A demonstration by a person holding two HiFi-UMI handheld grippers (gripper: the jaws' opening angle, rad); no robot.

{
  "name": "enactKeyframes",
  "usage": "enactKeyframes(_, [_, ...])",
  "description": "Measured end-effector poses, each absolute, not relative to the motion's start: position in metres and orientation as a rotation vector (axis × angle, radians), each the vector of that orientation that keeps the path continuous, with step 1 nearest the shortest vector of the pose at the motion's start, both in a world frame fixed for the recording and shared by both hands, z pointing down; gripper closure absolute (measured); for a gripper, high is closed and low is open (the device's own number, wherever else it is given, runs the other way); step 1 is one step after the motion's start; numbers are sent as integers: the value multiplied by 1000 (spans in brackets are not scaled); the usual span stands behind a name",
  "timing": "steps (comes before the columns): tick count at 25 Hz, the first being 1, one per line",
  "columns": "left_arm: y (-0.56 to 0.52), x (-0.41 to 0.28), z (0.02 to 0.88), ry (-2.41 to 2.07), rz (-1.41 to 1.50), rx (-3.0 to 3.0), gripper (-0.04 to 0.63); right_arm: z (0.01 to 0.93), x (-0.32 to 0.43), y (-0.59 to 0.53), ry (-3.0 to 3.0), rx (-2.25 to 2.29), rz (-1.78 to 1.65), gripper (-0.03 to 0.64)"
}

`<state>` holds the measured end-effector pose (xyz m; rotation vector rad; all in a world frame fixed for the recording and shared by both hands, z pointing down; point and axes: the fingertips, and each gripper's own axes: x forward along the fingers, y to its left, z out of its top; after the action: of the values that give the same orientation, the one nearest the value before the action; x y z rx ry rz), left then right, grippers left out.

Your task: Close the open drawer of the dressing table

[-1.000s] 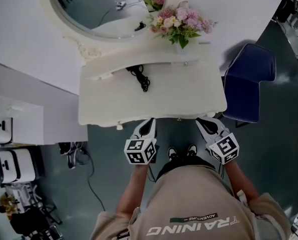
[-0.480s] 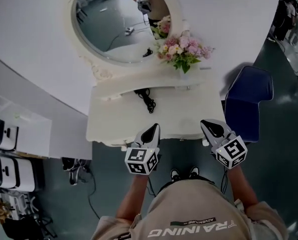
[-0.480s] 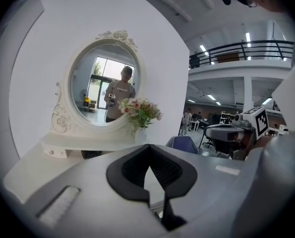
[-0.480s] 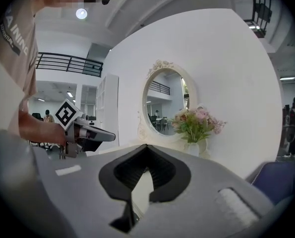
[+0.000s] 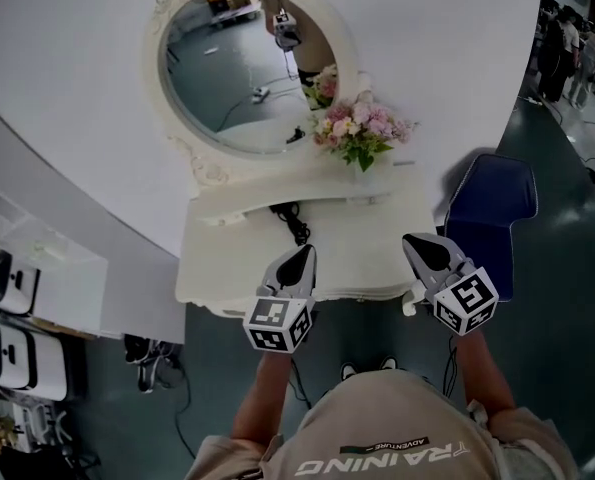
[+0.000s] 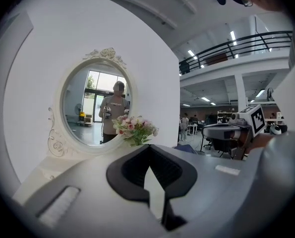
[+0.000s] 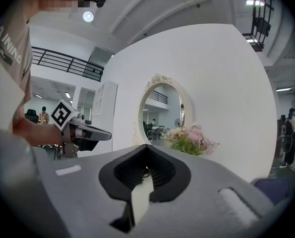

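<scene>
At front edge of cream carved wooden dressing table | drawer front: thin strip under that edge, how far out unclear | left gripper, right gripper: 2 pairs of jaws pinched together, empty, over that edge | drawer likely light, rigid, sliding; push flat mid-front, evenly.

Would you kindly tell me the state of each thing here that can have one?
left gripper: shut, empty.
right gripper: shut, empty.
dressing table: no open drawer shows from overhead.
cable: lying loose on the tabletop.
flowers: upright beside the mirror.
</scene>
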<state>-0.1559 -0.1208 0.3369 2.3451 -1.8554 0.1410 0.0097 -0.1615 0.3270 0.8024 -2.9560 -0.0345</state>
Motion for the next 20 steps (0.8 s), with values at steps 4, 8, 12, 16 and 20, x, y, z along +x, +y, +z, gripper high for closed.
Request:
enactKeyframes(4, [-125, -158, 317, -1888, 87, 2372, 577, 311, 9, -165, -2963, 810, -102, 615])
enactKeyframes(8, [-129, -163, 299, -1915, 50, 2386, 578, 295, 6, -166, -2961, 814, -180, 615])
enactKeyframes(12, [-127, -166, 288, -1939, 38, 2400, 577, 286, 3, -166, -2980, 832, -198, 615])
enactKeyframes(16, [-123, -170, 284, -1967, 39, 2409, 577, 281, -2, -165, -2986, 840, -227, 615])
enactKeyframes(20, [-121, -173, 295, -1969, 60, 2392, 577, 283, -4, -161, -2963, 839, -262, 615])
